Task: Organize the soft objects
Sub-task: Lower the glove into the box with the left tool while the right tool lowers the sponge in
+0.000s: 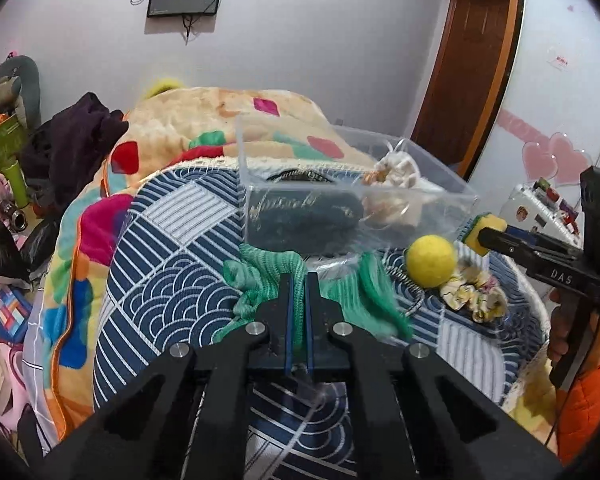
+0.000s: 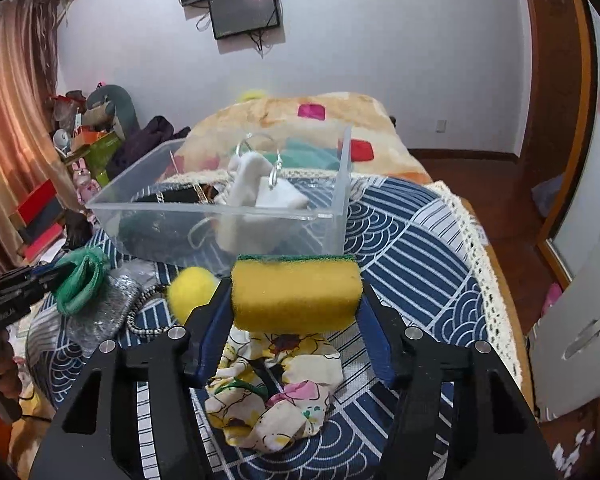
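Green knit cloth (image 1: 260,276) sits pinched between our left gripper (image 1: 298,280) fingers on the bed. Our right gripper (image 2: 296,300) fingers squeeze a yellow sponge (image 2: 296,292) before the clear box (image 2: 220,216).

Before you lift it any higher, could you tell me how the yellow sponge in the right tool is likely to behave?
The yellow sponge should squash rather than slip: its sides already bulge between the right tool's fingers. It is probably light, being porous foam. It looks unlikely to roll if dropped into the clear box, since it is blocky, though it may bounce a little.
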The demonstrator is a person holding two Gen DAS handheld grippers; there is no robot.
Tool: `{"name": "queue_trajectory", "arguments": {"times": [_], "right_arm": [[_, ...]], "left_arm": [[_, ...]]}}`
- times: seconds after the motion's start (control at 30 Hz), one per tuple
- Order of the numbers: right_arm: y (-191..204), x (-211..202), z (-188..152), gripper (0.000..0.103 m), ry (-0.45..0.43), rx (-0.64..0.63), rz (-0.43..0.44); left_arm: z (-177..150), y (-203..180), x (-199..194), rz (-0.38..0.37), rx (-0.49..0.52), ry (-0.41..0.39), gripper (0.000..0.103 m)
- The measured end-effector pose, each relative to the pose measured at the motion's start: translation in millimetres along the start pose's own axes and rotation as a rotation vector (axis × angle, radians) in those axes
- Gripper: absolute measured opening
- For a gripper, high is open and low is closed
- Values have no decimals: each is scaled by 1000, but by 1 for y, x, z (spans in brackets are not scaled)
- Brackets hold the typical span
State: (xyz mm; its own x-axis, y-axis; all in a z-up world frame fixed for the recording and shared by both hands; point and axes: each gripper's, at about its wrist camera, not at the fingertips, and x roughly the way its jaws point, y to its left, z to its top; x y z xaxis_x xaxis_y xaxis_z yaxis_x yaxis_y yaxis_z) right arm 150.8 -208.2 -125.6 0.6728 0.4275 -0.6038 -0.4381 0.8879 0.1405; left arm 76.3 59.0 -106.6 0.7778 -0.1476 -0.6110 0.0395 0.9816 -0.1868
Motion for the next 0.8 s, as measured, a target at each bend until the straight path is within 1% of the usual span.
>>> {"name": "queue_trajectory", "arguments": {"times": [0.27, 0.47, 0.6, 0.8], "right_arm": [[6, -20, 12, 56, -75, -16, 7], [15, -27, 21, 56, -113, -30, 16], [23, -26, 34, 56, -145, -38, 27], [38, -16, 53, 56, -173, -55, 48]], "left_arm": [[15, -12, -27, -3, 27, -82, 3], [34, -17, -38, 5, 39, -148, 3], [49, -21, -36, 14, 42, -185, 3], [69, -26, -18, 32, 47, -201, 3]]}}
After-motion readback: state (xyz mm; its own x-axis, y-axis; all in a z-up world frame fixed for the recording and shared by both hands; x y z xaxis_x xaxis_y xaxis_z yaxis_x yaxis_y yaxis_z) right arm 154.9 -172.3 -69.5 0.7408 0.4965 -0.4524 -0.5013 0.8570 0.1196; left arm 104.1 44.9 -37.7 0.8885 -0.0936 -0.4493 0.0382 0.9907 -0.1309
